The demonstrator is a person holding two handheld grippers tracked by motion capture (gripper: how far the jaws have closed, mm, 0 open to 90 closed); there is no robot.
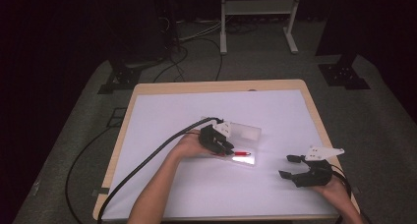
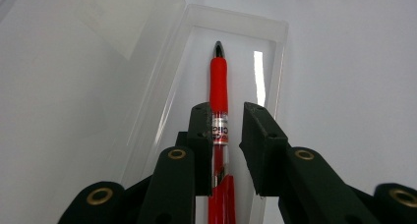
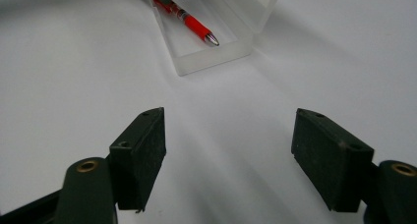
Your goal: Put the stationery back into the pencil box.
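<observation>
Red pen [image 2: 219,86] lying lengthwise in the shallow tray of a clear plastic case [image 2: 280,42], tip pointing away from the left gripper [image 2: 227,130]. Lid of the case folded back flat on the white table cover [image 1: 172,111], just beside the tray. Left gripper's jaws astride the pen's barrel near its printed label: one pad right against the barrel, the other standing off with a visible gap, so parted a little and not clamping. Pen resting on the tray floor, not lifted. In the high view, left gripper [image 1: 222,144] low over the near end of the case, pen's red body [image 1: 241,154] showing just past the jaws. Right gripper [image 1: 294,166] well apart from the case, near the table's right edge, jaws spread wide and holding nothing, hand [image 1: 333,187] resting on the cover. From the right gripper view, case [image 3: 211,57] and pen [image 3: 194,23] ahead, beyond the wide-open jaws.
</observation>
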